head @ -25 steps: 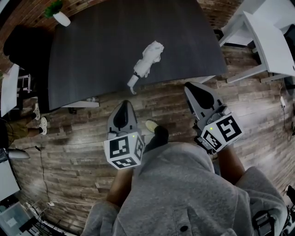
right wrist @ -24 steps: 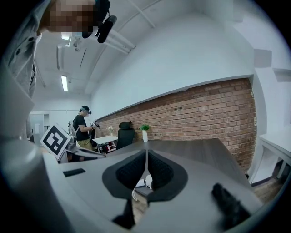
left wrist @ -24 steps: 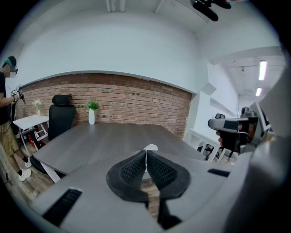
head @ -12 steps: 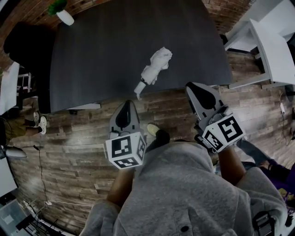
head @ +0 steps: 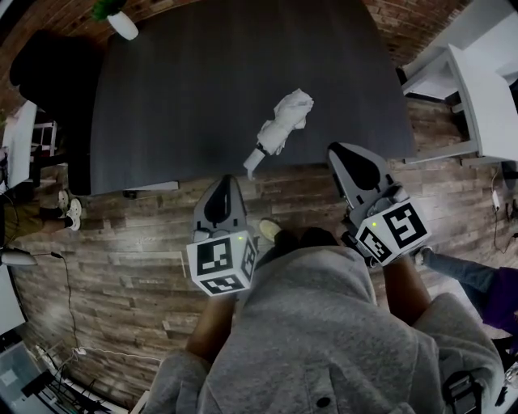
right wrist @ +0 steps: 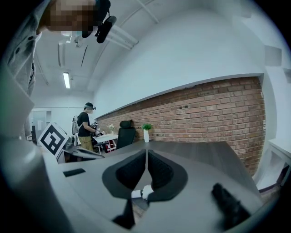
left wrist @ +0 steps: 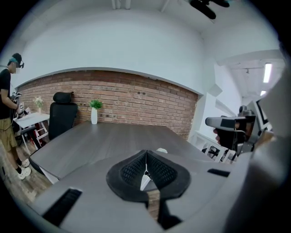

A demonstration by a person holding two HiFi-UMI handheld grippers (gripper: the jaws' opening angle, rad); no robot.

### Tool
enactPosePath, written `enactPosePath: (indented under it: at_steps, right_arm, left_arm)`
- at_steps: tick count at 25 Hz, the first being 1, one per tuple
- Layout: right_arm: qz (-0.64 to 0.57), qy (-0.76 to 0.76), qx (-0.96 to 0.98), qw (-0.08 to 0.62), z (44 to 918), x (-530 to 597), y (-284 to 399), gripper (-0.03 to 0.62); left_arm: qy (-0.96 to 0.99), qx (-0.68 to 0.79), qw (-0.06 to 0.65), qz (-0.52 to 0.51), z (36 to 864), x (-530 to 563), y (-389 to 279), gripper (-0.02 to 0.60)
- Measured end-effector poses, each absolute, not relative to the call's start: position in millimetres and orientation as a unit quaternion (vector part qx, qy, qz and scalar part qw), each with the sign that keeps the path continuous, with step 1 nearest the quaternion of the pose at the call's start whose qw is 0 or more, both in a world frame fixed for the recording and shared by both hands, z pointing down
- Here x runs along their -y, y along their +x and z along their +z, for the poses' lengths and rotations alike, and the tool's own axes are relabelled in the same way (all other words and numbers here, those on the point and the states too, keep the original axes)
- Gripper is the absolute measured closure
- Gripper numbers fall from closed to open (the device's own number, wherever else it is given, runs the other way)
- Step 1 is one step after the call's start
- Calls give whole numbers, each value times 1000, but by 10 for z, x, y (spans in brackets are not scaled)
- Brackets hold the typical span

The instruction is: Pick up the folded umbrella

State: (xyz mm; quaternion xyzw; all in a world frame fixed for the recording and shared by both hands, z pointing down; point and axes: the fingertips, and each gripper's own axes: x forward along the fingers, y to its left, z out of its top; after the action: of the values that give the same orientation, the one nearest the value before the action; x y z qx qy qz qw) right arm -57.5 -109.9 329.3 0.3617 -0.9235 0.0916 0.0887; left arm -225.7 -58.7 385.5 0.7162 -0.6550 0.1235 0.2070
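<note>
The folded white umbrella (head: 283, 125) lies on the dark table (head: 178, 89), near its front edge, with its handle (head: 252, 165) pointing toward me over the edge. My left gripper (head: 225, 183) hangs over the wood floor just short of the table edge, a little left of the handle, its jaws shut and empty. My right gripper (head: 338, 150) is at the table edge to the right of the umbrella, jaws also shut with nothing in them. In the left gripper view, a bit of the umbrella (left wrist: 144, 181) shows below the shut pads (left wrist: 146, 152).
A white vase with a plant (head: 121, 23) and a black chair (head: 40, 73) are at the table's far left. A white table (head: 486, 89) stands to the right. One person stands at the left (left wrist: 9, 104), and another's legs (head: 469, 279) show at the right.
I have stepped closer to the table, so its edge and the umbrella now sit nearer both grippers. Both grippers stayed shut and kept their pose.
</note>
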Motion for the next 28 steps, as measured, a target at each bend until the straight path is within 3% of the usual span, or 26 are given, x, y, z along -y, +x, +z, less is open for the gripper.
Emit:
enactPosePath:
  at_steps: [28]
  right_arm:
    - [63, 325, 940, 88, 3126, 1681, -195, 562]
  left_arm:
    - [698, 673, 212, 119, 3775, 1053, -1815, 566]
